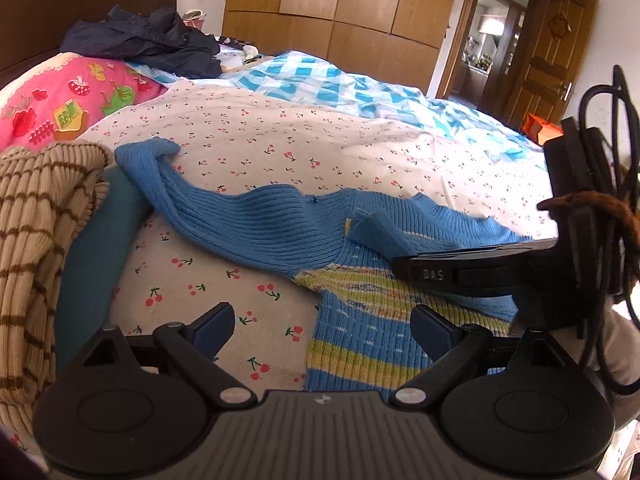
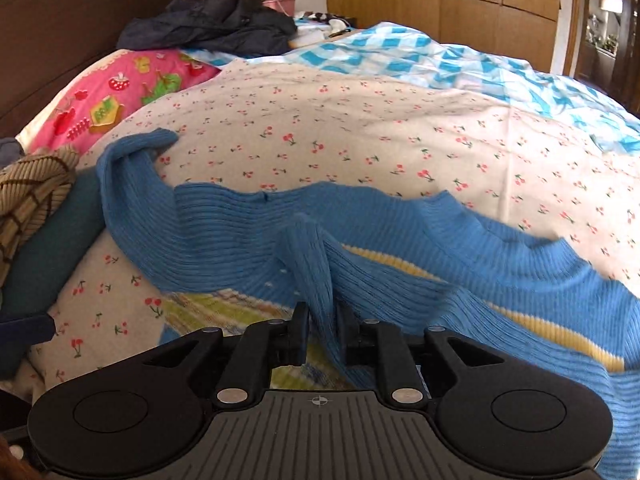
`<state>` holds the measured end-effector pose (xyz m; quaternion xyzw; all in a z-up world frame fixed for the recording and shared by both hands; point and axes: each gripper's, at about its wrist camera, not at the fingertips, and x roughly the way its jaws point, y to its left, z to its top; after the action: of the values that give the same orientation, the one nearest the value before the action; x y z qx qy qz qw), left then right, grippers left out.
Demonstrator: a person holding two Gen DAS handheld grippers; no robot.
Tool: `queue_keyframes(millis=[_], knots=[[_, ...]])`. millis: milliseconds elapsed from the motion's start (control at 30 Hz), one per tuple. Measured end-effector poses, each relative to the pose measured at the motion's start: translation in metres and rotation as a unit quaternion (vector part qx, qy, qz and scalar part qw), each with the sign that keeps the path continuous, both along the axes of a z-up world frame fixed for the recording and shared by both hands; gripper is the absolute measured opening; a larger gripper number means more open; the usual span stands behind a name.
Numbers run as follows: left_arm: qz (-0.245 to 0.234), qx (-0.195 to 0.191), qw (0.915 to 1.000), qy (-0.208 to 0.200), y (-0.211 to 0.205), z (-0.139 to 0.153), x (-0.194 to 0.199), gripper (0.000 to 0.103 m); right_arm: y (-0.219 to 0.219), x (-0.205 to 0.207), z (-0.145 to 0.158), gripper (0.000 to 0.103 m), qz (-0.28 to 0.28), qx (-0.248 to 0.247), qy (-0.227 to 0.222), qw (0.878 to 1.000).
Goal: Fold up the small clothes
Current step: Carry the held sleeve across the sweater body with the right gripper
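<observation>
A small blue ribbed sweater [image 1: 264, 232] with yellow and multicolour stripes lies on the cherry-print sheet [image 1: 304, 148]. One sleeve stretches away to the far left. My left gripper [image 1: 324, 326] is open and empty, low over the sweater's striped part. My right gripper [image 2: 323, 328] is shut on a fold of the blue sweater [image 2: 240, 236] and lifts it into a ridge between the fingers. The right gripper also shows in the left wrist view [image 1: 472, 268], at the right over the sweater.
A beige brown-striped knit [image 1: 36, 232] and a teal garment [image 1: 92, 256] lie at the left. A pink pillow [image 1: 68, 96] and dark clothes [image 1: 148, 40] sit by the headboard. A blue checked quilt [image 1: 360, 88] covers the far bed. Wardrobe and door stand behind.
</observation>
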<state>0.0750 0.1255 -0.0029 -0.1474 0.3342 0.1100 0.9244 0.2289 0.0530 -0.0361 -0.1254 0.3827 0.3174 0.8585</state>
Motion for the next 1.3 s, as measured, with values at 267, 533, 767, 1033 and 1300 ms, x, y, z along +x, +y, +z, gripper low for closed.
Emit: queue_keyframes(millis=[267, 533, 767, 1033, 1300], knots=[[0.037, -0.023, 0.9988, -0.022, 0.016, 0.002, -0.007, 0.099, -0.003, -0.007, 0.003, 0.035, 0.016, 0.021, 0.019, 0.999], [0.106, -0.01, 0.9938, -0.03, 0.055, 0.014, 0.008, 0.099, -0.04, -0.025, 0.019, 0.035, -0.012, 0.106, 0.028, 0.994], [0.174, 0.016, 0.9847, 0.003, 0.072, -0.005, 0.048, 0.088, -0.063, -0.02, 0.022, 0.035, -0.029, 0.149, 0.055, 0.987], [0.186, 0.005, 0.9824, 0.016, 0.07, -0.021, 0.065, 0.062, -0.017, 0.023, 0.062, 0.037, 0.02, 0.168, 0.072, 0.983], [0.22, -0.013, 0.975, 0.031, 0.096, -0.04, 0.055, 0.058, 0.113, 0.08, 0.053, 0.045, 0.081, 0.158, 0.162, 0.971]])
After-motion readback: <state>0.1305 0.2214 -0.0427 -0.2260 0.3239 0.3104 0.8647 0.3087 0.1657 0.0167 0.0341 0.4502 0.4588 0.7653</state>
